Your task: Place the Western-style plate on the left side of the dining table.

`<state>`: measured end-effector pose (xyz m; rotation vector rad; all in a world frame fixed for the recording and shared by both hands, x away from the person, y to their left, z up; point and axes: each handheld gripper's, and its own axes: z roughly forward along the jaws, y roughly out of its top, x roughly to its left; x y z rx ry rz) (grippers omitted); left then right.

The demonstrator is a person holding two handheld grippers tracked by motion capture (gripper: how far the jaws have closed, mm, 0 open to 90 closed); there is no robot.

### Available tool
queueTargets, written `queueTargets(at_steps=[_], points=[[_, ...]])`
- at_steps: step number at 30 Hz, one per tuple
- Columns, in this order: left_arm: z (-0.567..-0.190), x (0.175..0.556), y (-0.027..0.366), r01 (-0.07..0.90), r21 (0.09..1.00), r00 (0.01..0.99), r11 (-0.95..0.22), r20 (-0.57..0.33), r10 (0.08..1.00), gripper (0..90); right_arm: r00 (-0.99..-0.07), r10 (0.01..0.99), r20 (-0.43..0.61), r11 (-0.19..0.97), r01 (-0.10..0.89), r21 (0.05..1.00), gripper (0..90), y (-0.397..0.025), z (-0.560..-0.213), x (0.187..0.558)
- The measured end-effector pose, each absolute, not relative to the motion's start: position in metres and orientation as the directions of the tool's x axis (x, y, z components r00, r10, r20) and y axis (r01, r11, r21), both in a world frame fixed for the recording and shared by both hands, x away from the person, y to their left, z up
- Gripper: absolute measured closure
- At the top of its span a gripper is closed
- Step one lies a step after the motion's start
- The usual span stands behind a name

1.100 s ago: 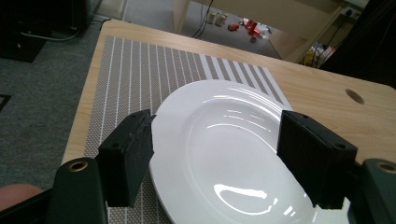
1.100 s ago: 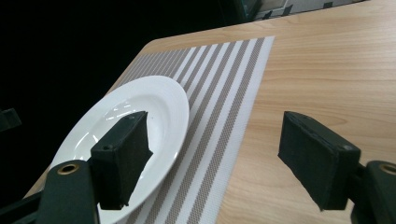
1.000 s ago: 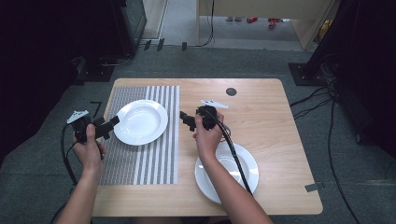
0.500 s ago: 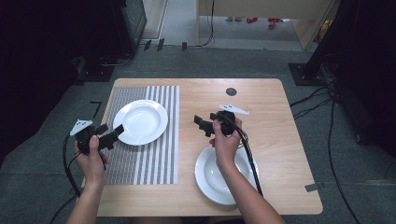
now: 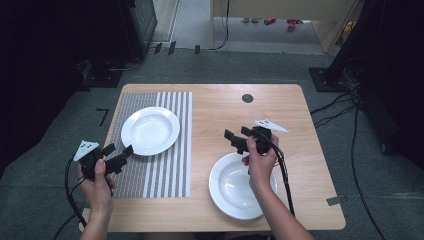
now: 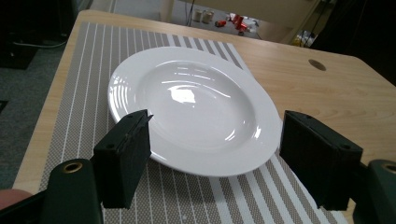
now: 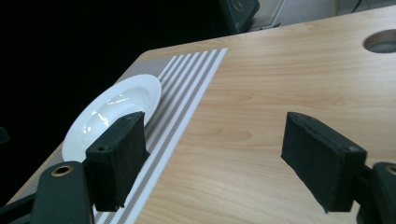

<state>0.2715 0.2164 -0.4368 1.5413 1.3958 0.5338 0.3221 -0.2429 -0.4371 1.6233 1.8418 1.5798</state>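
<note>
A white deep plate [image 5: 150,130] [image 6: 191,109] [image 7: 109,109] rests on a grey striped placemat [image 5: 170,165] at the table's left. A second white plate [image 5: 235,190] lies on bare wood at the front right. My left gripper [image 5: 119,154] [image 6: 215,158] is open near the table's front left edge, its jaws pointing at the first plate's near rim without touching it. Over the middle of the table, just beyond the second plate, my right gripper [image 5: 236,138] [image 7: 219,158] is open and empty, aimed left toward the placemat.
The wooden table [image 5: 290,110] has a round cable hole [image 5: 247,98] near its far edge. Cables [image 5: 335,107] run over the grey floor to the right. Dark equipment stands at the back left and right.
My left gripper has drawn back from the placemat plate toward the front left edge. My right gripper has moved right and nearer, from the table's middle to just beyond the front right plate.
</note>
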Motion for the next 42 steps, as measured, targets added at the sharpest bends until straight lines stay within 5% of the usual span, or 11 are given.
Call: queueTargets(at_steps=[26, 42], points=[[-0.493, 0.219, 0.234, 0.569, 0.819, 0.141, 0.072, -0.183, 0.973, 24.4, -0.267, 0.849, 0.455, -0.263, 0.533, 0.804, 23.3, -0.335, -0.461, 0.263], [-0.517, 0.219, 0.232, 0.645, 0.764, 0.14, -0.024, -0.086, 0.986, 21.6, -0.156, 0.893, 0.423, -0.278, 0.549, 0.788, 23.5, -0.401, -0.482, 0.235]])
